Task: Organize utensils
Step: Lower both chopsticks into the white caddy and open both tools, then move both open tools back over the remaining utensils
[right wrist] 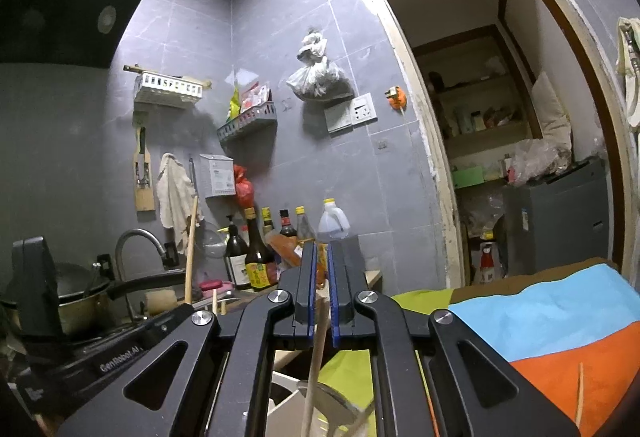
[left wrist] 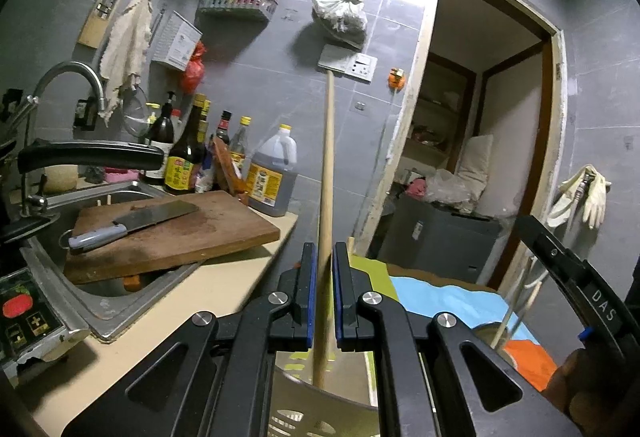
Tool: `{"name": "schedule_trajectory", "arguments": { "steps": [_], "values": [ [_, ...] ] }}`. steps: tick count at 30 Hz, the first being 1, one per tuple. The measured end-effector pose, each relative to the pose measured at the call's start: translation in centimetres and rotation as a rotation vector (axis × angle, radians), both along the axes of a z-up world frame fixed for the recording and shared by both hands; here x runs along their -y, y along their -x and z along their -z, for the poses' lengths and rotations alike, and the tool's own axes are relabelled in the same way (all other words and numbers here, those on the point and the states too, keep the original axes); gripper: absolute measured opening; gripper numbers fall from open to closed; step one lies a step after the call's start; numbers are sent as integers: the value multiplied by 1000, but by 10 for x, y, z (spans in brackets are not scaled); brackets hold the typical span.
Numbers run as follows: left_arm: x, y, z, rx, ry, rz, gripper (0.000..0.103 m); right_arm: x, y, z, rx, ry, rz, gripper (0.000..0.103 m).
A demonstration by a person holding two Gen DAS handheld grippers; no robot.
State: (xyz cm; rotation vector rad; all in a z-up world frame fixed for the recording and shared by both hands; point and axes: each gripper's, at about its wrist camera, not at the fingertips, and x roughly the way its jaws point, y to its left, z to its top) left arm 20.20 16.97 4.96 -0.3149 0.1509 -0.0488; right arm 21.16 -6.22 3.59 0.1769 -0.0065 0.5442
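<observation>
Left tongs (left wrist: 325, 257) clamped on a long wooden handle (left wrist: 327, 173), frame centre. Right tongs (right wrist: 319, 257) nearly closed on a thin wooden stick (right wrist: 316, 353). Basket rim (left wrist: 320, 393) directly below left tongs; bench edge (left wrist: 256, 277) left.

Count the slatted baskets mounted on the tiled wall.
2. A white basket hangs highest, left of the wall corner. A grey basket holding packets sits lower, just right of that corner. Others could be out of frame.
</observation>
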Motion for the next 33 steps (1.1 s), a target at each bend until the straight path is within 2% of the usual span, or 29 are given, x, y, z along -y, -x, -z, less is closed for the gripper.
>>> {"name": "schedule_trajectory", "arguments": {
  "steps": [2,7,10,12,14,18,21,22,24,26,33],
  "values": [
    [1,1,-2,-1,-2,11,6,5,2,-3,3,-3,3,21],
    [5,4,-6,-6,-9,22,6,15,5,-13,15,-5,14,25],
    [7,7,-9,-5,-9,30,7,24,10,-18,22,-1,25,32],
    [9,9,-12,-5,-3,42,13,29,13,-20,27,8,31,38],
    [13,13,-16,2,2,52,23,35,18,-24,33,17,41,46],
    [25,22,-28,24,3,76,27,51,28,-30,56,35,68,55],
    [36,27,-36,25,2,92,37,65,37,-35,70,46,93,64],
    [40,29,-38,27,1,97,41,72,41,-37,70,48,102,70],
    [49,32,-42,32,-5,115,46,83,46,-40,70,49,112,73],
    [59,36,-45,32,-11,139,55,94,52,-42,70,57,132,79],
    [93,44,-49,38,-32,216,74,125,69,-42,60,98,179,95]
  ]
}}
